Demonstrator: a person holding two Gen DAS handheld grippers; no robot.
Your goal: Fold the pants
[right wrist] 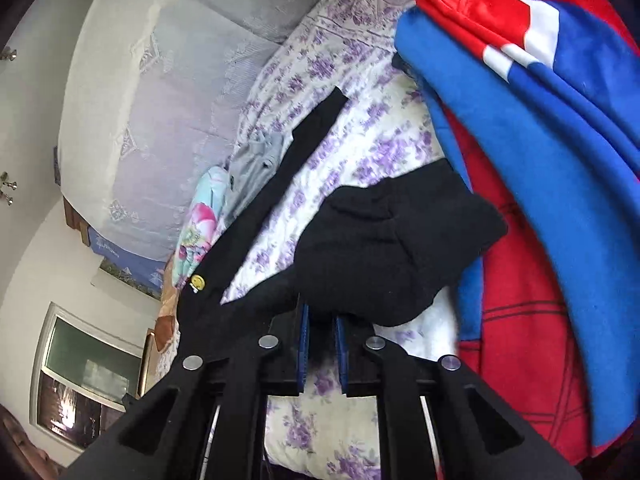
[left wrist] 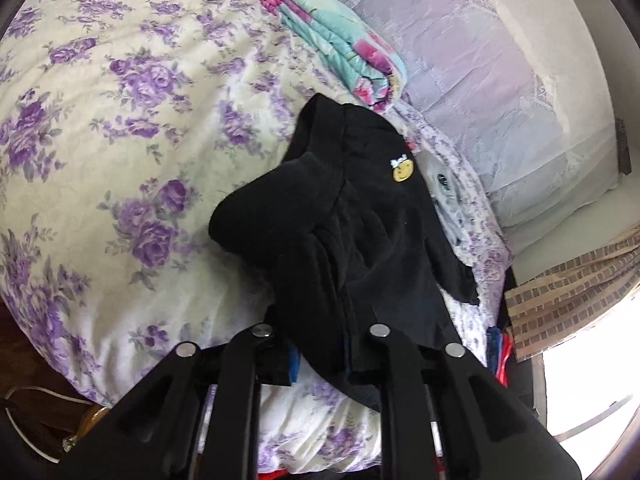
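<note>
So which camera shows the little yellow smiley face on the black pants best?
The left wrist view. There the yellow smiley patch sits near the middle of the picture, facing the camera, large enough to make out the face on the black pants. In the right wrist view the patch is only a small, tilted yellow dot on the pants' edge.

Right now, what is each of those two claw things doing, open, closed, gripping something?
Left gripper: black pants drape over it; cannot tell whether it grips.
Right gripper: open, nothing between its blue pads.
</note>
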